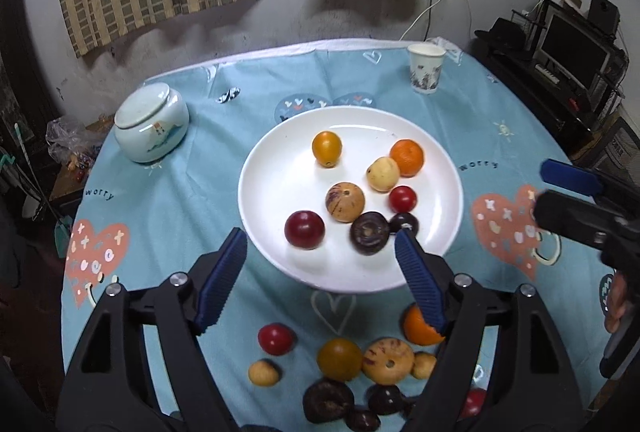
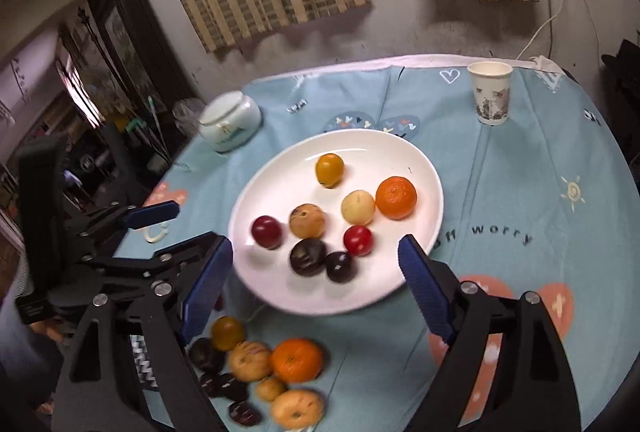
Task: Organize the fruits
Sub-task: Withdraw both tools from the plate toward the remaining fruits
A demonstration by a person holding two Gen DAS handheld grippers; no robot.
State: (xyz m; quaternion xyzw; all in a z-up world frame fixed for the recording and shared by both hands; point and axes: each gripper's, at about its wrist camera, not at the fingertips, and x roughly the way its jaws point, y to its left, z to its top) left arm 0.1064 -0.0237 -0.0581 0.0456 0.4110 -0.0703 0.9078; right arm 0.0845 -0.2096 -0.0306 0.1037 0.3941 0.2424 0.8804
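A white plate [image 1: 280,176] [image 2: 380,152] sits mid-table and holds several fruits, among them an orange [image 1: 407,157], a speckled tan fruit [image 1: 345,202], a dark red plum [image 1: 304,230] and a dark purple fruit [image 1: 369,233]. More loose fruits lie on the cloth in front of it, such as a red one [image 1: 275,339] and an orange [image 2: 297,360]. My left gripper [image 1: 320,236] hovers open over the plate's near rim, nothing between its fingers. My right gripper [image 2: 314,244] is open too, above the near edge, holding nothing.
A pale lidded ceramic jar [image 1: 151,122] stands at the back left of the round table, a paper cup [image 1: 426,69] at the back right. The blue patterned tablecloth [image 1: 180,216] covers the table. A monitor and shelf [image 1: 572,48] stand off to the right.
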